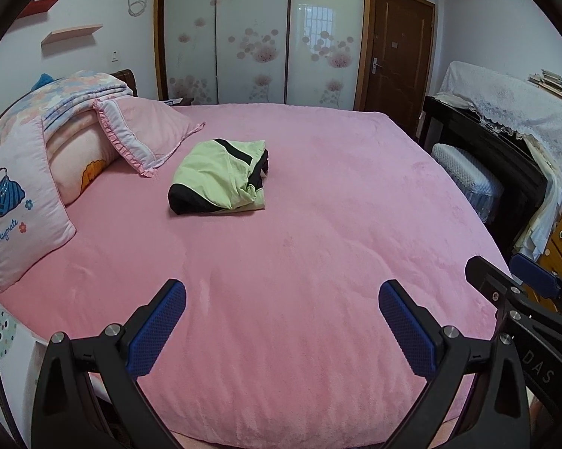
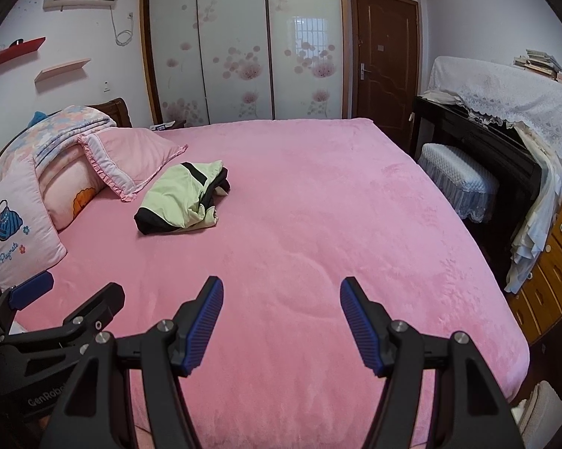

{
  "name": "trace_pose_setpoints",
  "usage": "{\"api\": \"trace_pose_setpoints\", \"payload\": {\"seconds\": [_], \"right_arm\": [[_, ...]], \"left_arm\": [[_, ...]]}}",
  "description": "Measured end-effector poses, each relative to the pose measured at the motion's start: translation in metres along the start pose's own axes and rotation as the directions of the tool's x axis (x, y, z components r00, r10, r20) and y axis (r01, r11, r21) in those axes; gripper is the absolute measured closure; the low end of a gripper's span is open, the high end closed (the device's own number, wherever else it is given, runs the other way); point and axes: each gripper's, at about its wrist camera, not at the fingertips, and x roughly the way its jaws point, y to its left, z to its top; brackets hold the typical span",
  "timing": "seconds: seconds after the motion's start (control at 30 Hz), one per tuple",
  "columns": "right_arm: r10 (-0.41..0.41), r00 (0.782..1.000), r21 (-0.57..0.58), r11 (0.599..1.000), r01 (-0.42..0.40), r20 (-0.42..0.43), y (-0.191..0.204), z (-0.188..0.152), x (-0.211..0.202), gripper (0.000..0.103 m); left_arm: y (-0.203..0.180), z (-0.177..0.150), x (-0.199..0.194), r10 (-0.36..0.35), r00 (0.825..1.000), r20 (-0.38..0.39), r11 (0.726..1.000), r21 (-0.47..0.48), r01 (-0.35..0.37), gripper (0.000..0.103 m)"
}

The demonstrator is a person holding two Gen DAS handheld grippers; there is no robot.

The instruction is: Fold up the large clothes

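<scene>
A light green and black garment (image 1: 219,176) lies folded in a compact bundle on the pink bed (image 1: 318,224), near the pillows. It also shows in the right wrist view (image 2: 183,198). My left gripper (image 1: 281,292) is open and empty, held above the near edge of the bed, well short of the garment. My right gripper (image 2: 281,288) is open and empty, also above the near part of the bed (image 2: 318,243). The right gripper shows at the right edge of the left wrist view (image 1: 513,277), and the left gripper at the left edge of the right wrist view (image 2: 75,292).
Pillows (image 1: 22,202) and a folded quilt (image 1: 75,93) are stacked at the bed's left head end. A covered piano (image 1: 505,119) with a padded stool (image 1: 464,176) stands right of the bed. A wooden drawer unit (image 2: 554,262) is at the right. A wardrobe (image 1: 262,33) and door (image 1: 397,52) are behind.
</scene>
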Motion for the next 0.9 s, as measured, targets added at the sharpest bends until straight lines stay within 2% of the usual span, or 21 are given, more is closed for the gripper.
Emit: {"api": "trace_pose_setpoints", "payload": {"seconds": [0.27, 0.9], "right_arm": [[-0.024, 1.0, -0.011, 1.0, 0.025, 0.018, 0.001, -0.005, -0.006, 0.038], [-0.018, 1.0, -0.013, 1.0, 0.018, 0.008, -0.007, -0.012, -0.004, 0.038]], "left_arm": [[-0.001, -0.006, 0.0, -0.007, 1.0, -0.005, 1.0, -0.011, 0.007, 0.001], [-0.006, -0.015, 0.003, 0.026, 1.0, -0.014, 0.999, -0.019, -0.026, 0.001]]}}
